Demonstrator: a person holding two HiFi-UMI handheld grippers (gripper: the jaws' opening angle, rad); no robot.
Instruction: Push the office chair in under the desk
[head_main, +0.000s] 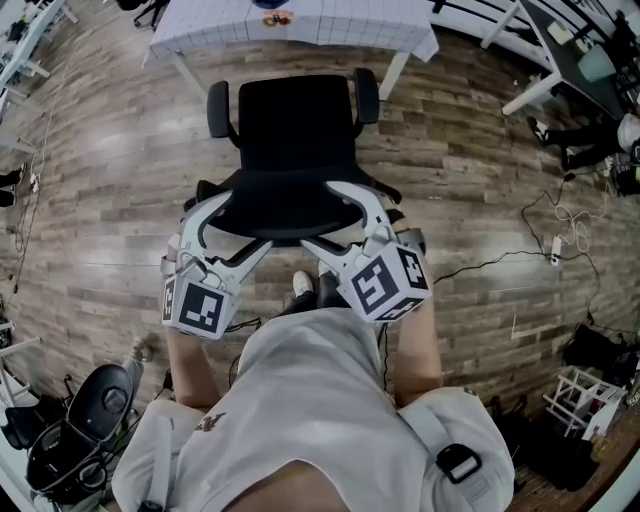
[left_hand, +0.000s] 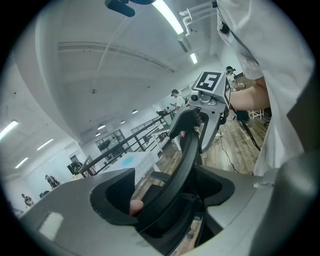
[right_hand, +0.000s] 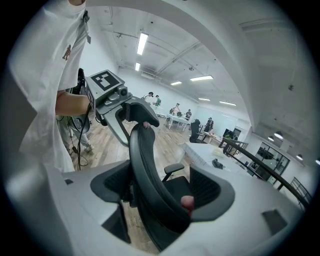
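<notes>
The black office chair (head_main: 295, 130) faces a desk with a white checked cover (head_main: 300, 25), its seat just short of the desk's edge. Both grippers straddle the top edge of its backrest (head_main: 285, 205). My left gripper (head_main: 240, 222) holds the left part of that edge and my right gripper (head_main: 320, 212) the right part. In the left gripper view the backrest (left_hand: 185, 155) runs between the jaws of the left gripper (left_hand: 165, 200), against the pink pad. In the right gripper view the backrest (right_hand: 145, 160) lies likewise in the right gripper (right_hand: 160, 192).
Another black chair (head_main: 95, 400) stands at the lower left beside me. Cables (head_main: 560, 225) trail over the wooden floor at the right, near a white rack (head_main: 590, 395). More desks (head_main: 545, 60) stand at the upper right. My foot (head_main: 302, 283) is behind the chair's base.
</notes>
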